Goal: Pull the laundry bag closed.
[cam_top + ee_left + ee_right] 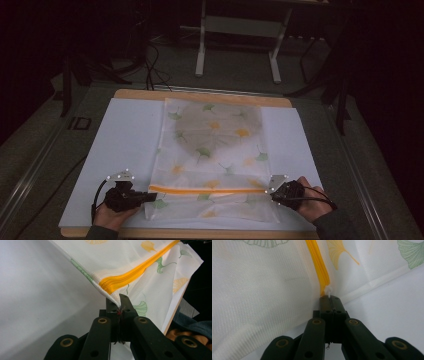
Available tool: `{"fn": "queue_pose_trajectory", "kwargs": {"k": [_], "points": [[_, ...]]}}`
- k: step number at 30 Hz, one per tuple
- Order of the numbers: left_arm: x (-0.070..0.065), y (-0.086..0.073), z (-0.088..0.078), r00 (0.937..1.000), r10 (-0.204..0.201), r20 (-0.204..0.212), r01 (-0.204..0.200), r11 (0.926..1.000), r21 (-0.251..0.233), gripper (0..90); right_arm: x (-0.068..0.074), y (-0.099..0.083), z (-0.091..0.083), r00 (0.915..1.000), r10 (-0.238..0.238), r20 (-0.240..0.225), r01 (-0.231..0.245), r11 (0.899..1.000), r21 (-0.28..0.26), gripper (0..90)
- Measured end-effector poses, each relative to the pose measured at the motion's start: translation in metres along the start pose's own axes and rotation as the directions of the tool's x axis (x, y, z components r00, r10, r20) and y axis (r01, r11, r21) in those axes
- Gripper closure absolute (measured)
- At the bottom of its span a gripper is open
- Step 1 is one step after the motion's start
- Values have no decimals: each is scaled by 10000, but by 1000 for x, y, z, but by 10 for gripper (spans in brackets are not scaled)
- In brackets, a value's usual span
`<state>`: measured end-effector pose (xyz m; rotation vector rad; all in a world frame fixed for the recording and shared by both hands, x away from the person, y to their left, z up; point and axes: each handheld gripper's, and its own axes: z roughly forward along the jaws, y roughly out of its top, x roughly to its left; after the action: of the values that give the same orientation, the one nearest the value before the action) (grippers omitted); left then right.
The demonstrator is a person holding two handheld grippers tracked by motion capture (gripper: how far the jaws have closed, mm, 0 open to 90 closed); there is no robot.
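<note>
Item: mesh bag [212, 160], white, printed with green and yellow ginkgo leaves, crossed near its front end by an orange zipper [207, 190]. It is being kept flat on a white sheet [125, 150] that is covering the wooden table [200, 95]; a round dark shape inside the far half is being seen only dimly and cannot be identified.

Left tool [119, 305]: jaws are being pressed together on the bag's corner edge at the left end of the zipper [135, 273]. The fabric there is being lifted off the sheet, probably so that this end is being anchored.

Right tool [330, 299]: jaws are being held tight on a small white tab, judged to be the zipper pull [328, 290], at the right end of the orange tape [318, 262].

Reason for arrangement, as judged: the zipper line is being stretched straight between the two tools so that the pull is being given a taut track to be drawn along. Whether the zipper is being opened or closed cannot be told.

Surroundings: metal frame legs [240, 45] are being seen beyond the table, in darkness.
</note>
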<state>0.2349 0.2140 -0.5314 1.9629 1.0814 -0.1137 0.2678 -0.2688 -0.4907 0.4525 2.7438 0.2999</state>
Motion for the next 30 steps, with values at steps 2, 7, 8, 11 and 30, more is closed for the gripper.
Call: {"fn": "queue_pose_trajectory", "kwargs": {"k": [2,7,8,11,30], "points": [[-1,-1,2,10000,38,-18,-37,9999,150,886,1,-2,0,9999,53,-115,-53,10000,-56,900],[-1,-4,1,9997,94,-228,-88,9996,276,796,4,-9,5,9988,384,-302,-391,9990,-229,900],[0,-5,-1,9994,66,-354,-60,9998,177,759,2,-10,5,9976,591,-359,-604,9975,-361,896],[0,-5,-7,9959,226,-876,-229,9997,-24,658,-1,-15,3,9913,1198,-550,-1240,9890,-805,834],[13,-1,-17,9184,158,-3954,-714,9894,-1263,539,-16,-40,11,8650,4757,-1598,-5012,8025,-3237,455]]}}
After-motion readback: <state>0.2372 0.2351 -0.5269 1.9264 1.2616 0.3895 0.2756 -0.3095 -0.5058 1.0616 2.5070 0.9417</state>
